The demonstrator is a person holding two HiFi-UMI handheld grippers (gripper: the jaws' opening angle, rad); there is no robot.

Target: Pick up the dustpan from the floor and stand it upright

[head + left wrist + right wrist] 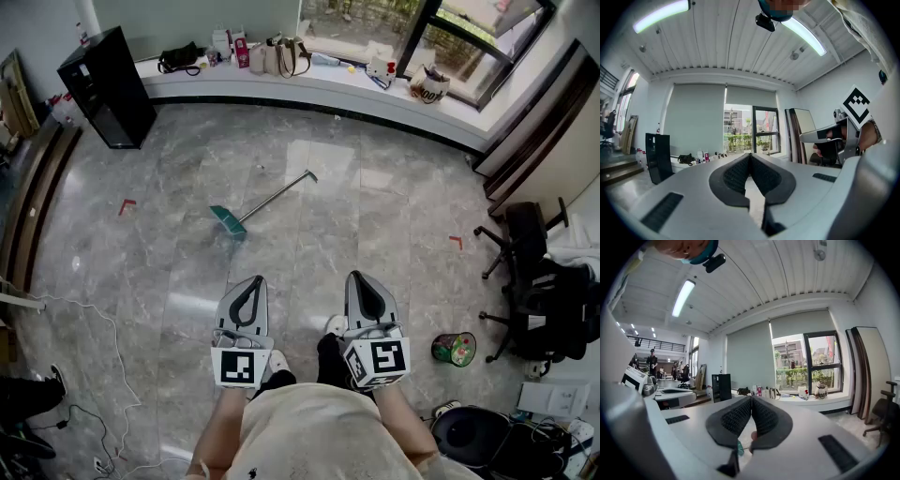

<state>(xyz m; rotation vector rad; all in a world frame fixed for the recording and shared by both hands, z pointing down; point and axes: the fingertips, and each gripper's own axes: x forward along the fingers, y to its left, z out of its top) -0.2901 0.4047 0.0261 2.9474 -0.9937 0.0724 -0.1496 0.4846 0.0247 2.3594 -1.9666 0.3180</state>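
Observation:
A teal dustpan (228, 221) lies flat on the grey marble floor, its long metal handle (279, 194) pointing up and right. A sliver of teal shows through the right gripper view's jaw gap, the dustpan (739, 448). My left gripper (252, 282) and right gripper (363, 278) are held side by side near my body, well short of the dustpan. Both have their jaw tips touching, with nothing between them. In the left gripper view the left gripper (750, 155) points level across the room; the right gripper (751, 399) does the same.
A black cabinet (107, 87) stands at the far left wall. Bags and bottles line the window ledge (309, 86). Black office chairs (534, 281) crowd the right side, with a small bin (455, 349) near my right foot. A white cable (103, 356) trails on the left floor.

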